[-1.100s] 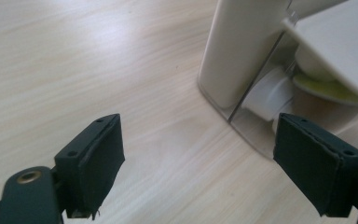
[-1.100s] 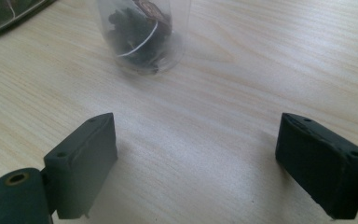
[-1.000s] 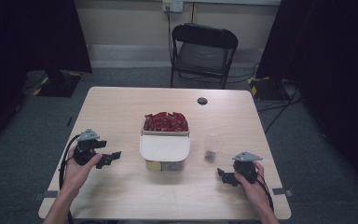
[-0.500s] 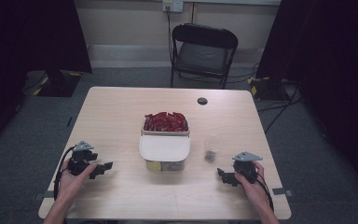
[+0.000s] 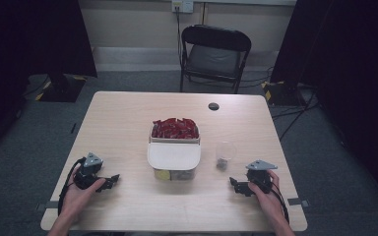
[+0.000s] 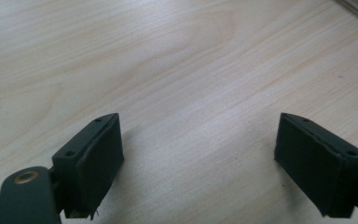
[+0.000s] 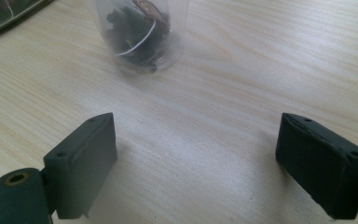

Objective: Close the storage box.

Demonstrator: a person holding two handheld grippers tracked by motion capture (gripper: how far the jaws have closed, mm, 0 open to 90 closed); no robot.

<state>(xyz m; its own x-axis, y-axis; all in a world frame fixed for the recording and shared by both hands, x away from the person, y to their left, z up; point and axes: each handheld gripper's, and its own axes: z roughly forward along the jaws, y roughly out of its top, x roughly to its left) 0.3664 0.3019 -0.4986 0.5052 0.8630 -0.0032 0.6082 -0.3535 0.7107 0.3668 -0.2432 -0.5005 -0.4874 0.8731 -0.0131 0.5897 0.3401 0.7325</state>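
Observation:
My left gripper (image 5: 109, 182) rests low over the table's near left part, held in a hand. Its jaws have just been opening, and in the left gripper view the left gripper (image 6: 200, 163) stands open over bare wood with nothing between its pads. My right gripper (image 5: 236, 186) sits at the near right, also open and empty. Just ahead of the right gripper (image 7: 196, 163) stands a clear plastic cup (image 7: 140, 32) with a dark tea bag and string inside. The cup (image 5: 225, 153) stands right of a white-lidded container (image 5: 173, 156).
A tray of red packets (image 5: 174, 128) lies directly behind the white-lidded container at the table's middle. A small black round object (image 5: 213, 106) sits near the far edge. A black folding chair (image 5: 215, 54) stands beyond the table. Cables trail from both grippers.
The left hand has sunk toward the table and drawn back toward the near edge. Its jaws look a little wider apart. The right hand and the objects have stayed put.

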